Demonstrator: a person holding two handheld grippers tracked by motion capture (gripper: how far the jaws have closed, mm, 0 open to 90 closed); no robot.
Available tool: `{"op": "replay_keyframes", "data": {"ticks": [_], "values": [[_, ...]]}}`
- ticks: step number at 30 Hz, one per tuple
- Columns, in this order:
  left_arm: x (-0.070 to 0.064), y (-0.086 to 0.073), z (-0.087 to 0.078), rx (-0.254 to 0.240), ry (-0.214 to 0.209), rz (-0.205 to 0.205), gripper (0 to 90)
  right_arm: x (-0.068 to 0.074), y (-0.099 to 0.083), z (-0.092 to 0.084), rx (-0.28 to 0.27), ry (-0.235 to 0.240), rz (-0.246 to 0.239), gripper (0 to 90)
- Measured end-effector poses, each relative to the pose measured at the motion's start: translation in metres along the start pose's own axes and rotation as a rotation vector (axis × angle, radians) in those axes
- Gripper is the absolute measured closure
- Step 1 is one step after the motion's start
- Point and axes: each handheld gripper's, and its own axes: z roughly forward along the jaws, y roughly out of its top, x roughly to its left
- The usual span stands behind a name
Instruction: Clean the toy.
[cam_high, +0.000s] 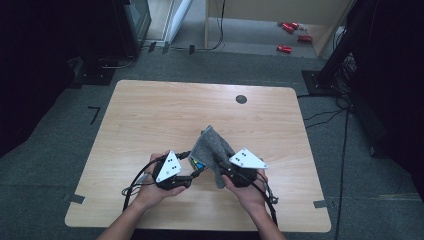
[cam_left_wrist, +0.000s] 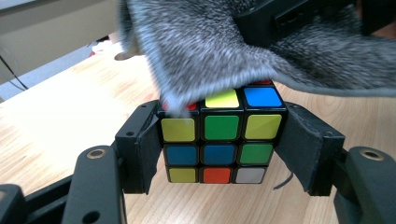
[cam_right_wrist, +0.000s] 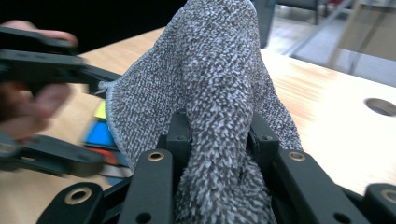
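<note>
The left tongs (cam_left_wrist: 223, 140) clamp the rigid, smooth puzzle cube (cam_left_wrist: 222, 137) by its sides; the right tongs (cam_right_wrist: 219, 140) pinch the soft, limp grey cloth (cam_right_wrist: 219, 84) bunched.

A speckled grey cloth (cam_right_wrist: 219, 79) lies over a black-framed cube (cam_left_wrist: 222, 140) with yellow, green, blue, orange and white tiles.

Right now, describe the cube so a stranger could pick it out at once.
On the wooden table, near its front edge, the left gripper clamps a puzzle cube. A grey cloth drapes over its top; the cube alone is hard, black-framed, with coloured squares.
</note>
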Motion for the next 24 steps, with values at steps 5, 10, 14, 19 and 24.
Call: {"op": "replay_keyframes", "data": {"ticks": [5,10,14,19,24], "values": [[0.006,0.000,-0.008,-0.076,-0.045,-0.055,34.9,-0.020,-0.002,-0.007,-0.041,0.016,0.077,69.2],[0.009,0.001,-0.012,-0.114,-0.065,-0.076,34.9,-0.026,-0.006,-0.006,-0.052,0.115,0.126,68.8],[0.010,0.001,-0.014,-0.127,-0.071,-0.082,34.9,-0.021,-0.010,0.002,-0.034,0.216,0.119,68.4],[0.011,0.001,-0.015,-0.132,-0.070,-0.082,34.9,-0.019,-0.020,0.014,0.049,0.233,0.114,68.3],[0.013,0.002,-0.018,-0.147,-0.065,-0.095,34.9,-0.019,-0.026,0.022,0.137,0.233,0.092,68.0]]}}
